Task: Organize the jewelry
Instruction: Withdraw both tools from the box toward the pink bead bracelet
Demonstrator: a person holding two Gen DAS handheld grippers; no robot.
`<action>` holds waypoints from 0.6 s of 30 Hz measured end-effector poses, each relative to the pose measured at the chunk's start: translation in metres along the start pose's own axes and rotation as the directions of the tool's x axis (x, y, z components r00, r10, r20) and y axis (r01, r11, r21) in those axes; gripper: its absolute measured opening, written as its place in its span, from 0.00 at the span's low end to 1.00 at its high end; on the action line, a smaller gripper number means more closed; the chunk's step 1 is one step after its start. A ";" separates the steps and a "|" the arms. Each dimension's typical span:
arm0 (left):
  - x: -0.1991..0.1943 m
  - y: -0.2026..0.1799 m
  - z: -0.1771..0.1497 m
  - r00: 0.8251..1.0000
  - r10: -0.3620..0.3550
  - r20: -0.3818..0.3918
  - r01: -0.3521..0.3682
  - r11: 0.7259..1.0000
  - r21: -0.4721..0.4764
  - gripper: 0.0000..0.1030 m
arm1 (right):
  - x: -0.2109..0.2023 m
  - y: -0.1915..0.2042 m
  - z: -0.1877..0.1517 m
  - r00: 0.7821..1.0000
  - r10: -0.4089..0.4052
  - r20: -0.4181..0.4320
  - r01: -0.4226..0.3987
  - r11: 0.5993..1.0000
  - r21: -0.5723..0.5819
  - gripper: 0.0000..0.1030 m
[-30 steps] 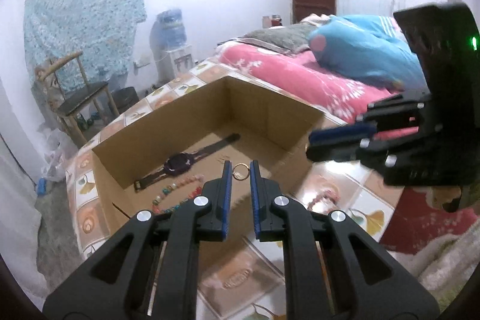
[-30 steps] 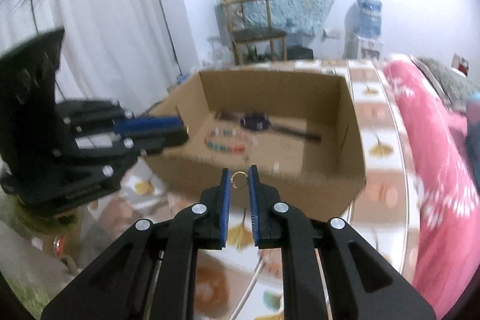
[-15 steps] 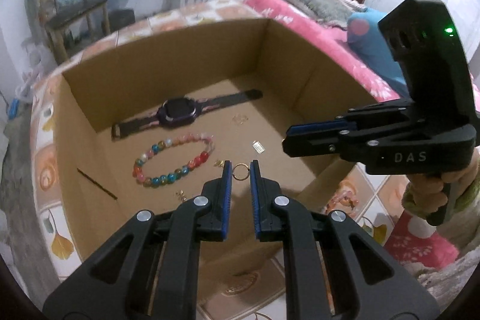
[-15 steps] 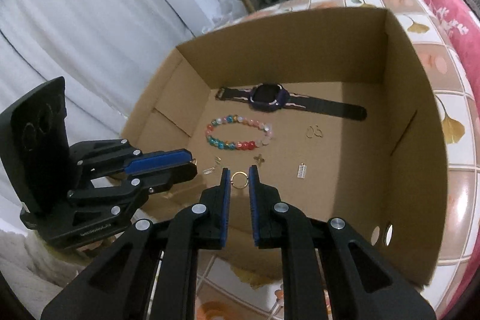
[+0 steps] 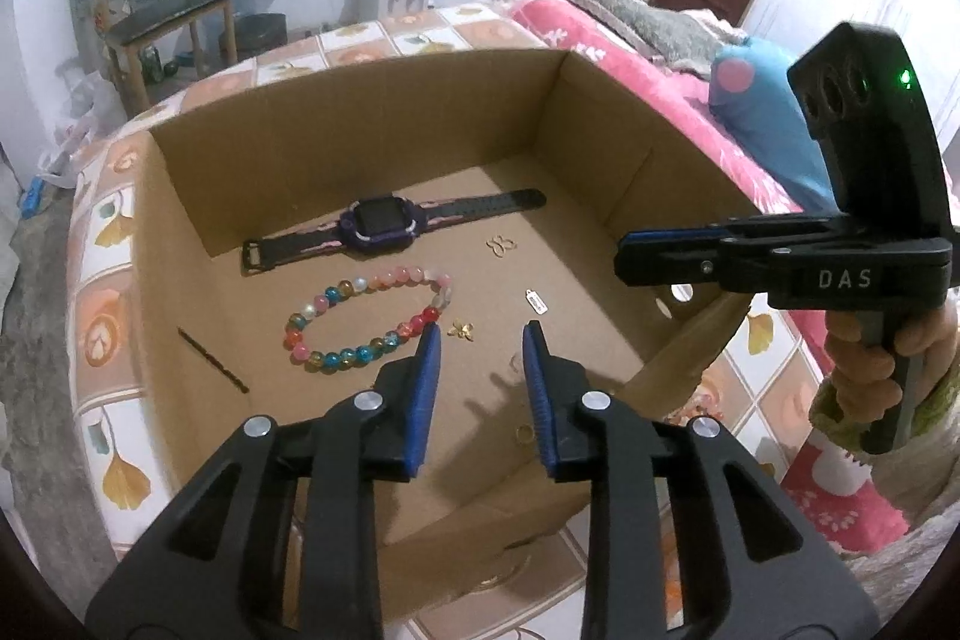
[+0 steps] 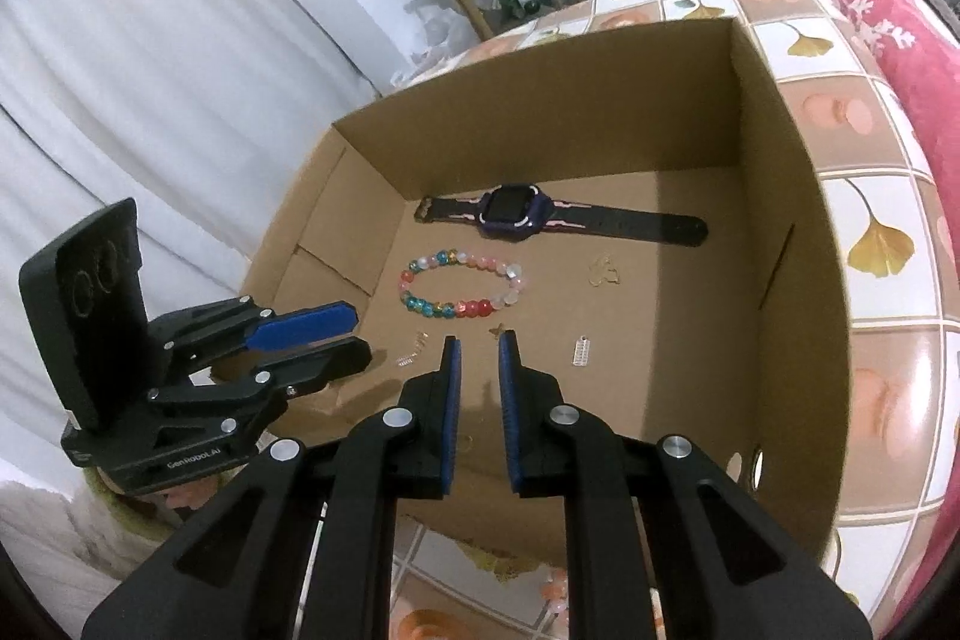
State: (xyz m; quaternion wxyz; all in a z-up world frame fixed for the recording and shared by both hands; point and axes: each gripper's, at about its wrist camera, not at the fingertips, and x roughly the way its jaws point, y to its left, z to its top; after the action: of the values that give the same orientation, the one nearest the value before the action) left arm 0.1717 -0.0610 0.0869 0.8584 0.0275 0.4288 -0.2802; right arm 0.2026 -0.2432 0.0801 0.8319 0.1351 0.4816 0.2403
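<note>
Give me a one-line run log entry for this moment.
left gripper: open, empty | right gripper: open, empty | small gold ring: on cardboard box floor | bead bracelet, watch: inside

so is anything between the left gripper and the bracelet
Nothing visible does: the bracelet lies on the box floor just ahead-left of the open left gripper, only bare cardboard between them.

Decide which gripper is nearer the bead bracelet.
Left, it seems. The left gripper hangs over the box's left wall, just beside the bracelet, which lies left of centre. The right gripper is at the right wall, across the floor from it.
</note>
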 end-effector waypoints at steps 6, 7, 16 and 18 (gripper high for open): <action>-0.018 -0.002 0.000 0.998 0.032 0.048 -0.031 0.999 -0.005 0.29 | -0.022 0.001 -0.002 0.998 0.007 0.056 -0.008 1.000 0.008 0.14; -0.021 -0.003 -0.001 0.998 0.038 0.059 -0.038 0.999 -0.001 0.30 | -0.026 0.000 -0.002 0.998 0.006 0.067 -0.007 1.000 0.009 0.14; -0.045 -0.018 -0.012 0.991 0.077 0.109 -0.080 0.997 0.017 0.47 | -0.071 0.003 -0.026 0.983 -0.051 0.177 0.050 0.999 0.014 0.29; -0.052 -0.027 -0.016 0.989 0.079 0.123 -0.084 0.996 0.038 0.56 | -0.083 0.004 -0.037 0.976 -0.075 0.205 0.074 0.997 0.011 0.37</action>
State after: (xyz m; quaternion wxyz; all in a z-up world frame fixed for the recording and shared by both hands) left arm 0.1213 -0.0551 0.1213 0.8928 0.0464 0.3683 -0.2550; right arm 0.1343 -0.2841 0.1241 0.8855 0.1422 0.3980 0.1931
